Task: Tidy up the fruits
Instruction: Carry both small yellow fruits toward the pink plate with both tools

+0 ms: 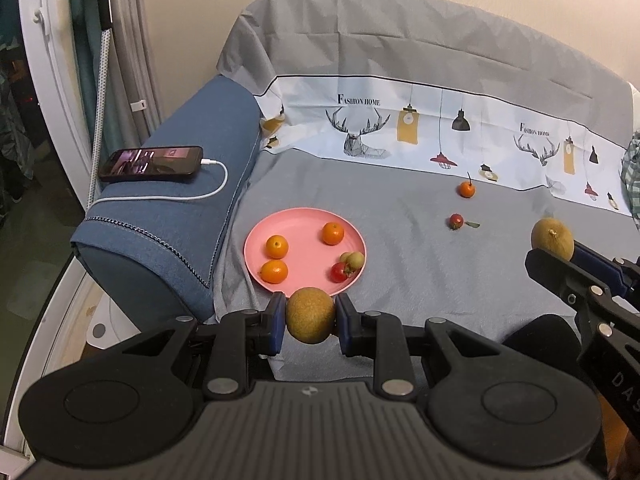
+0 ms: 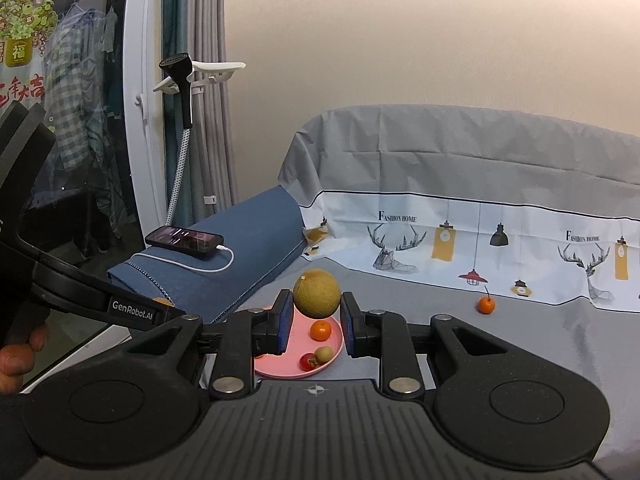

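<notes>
A: Left wrist view first: your left gripper (image 1: 310,322) is clamped on a brown round fruit (image 1: 311,315), both pads pressing it, held above the near rim of the pink plate (image 1: 308,258).

B: And the right?

A: Your right gripper (image 2: 316,320) pinches a tan melon-like fruit (image 2: 317,294) the same way, over the plate's far side.

B: Room on the plate?

A: Three oranges (image 1: 277,247) sit left and back, a red fruit (image 1: 340,272) and greenish ones (image 1: 354,259) at the right edge; the middle is bare.

B: What crowds you?

A: The blue armrest (image 1: 188,216) stands just beside the plate's left edge, a phone (image 1: 151,164) and cable on it. Farther off on the grey cover (image 1: 400,264), a small red fruit (image 1: 456,221) and an orange (image 1: 466,189) lie well apart, near the printed backrest.
</notes>
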